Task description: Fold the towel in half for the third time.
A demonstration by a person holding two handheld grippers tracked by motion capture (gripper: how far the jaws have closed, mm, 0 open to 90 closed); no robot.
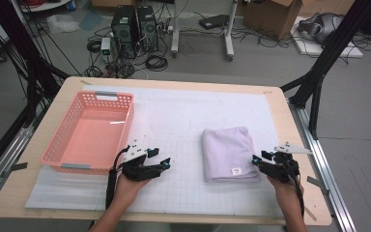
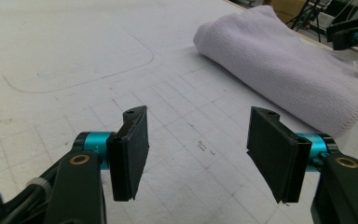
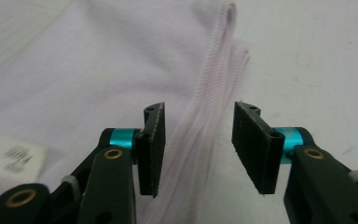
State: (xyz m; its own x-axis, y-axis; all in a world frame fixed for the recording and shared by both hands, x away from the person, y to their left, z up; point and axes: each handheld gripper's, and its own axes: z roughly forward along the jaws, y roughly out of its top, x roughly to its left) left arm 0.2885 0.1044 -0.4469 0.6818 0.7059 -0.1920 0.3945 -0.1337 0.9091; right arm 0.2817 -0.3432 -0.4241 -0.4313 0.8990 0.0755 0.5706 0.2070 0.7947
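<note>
Towel, lilac, folded, flat on white gridded mat at right of desk. Right gripper at towel's right edge, jaws part open astride the stitched hem, pads not pressing. Left gripper over bare mat, jaws wide, empty. Pink basket at left.

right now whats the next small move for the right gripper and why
Probably ease the right gripper forward and close on the towel's stacked right edge. Its jaws stand apart with those layered hems between them, pads not yet pressing. The left gripper hangs open over bare mat, away from the towel, beside the pink basket.
</note>
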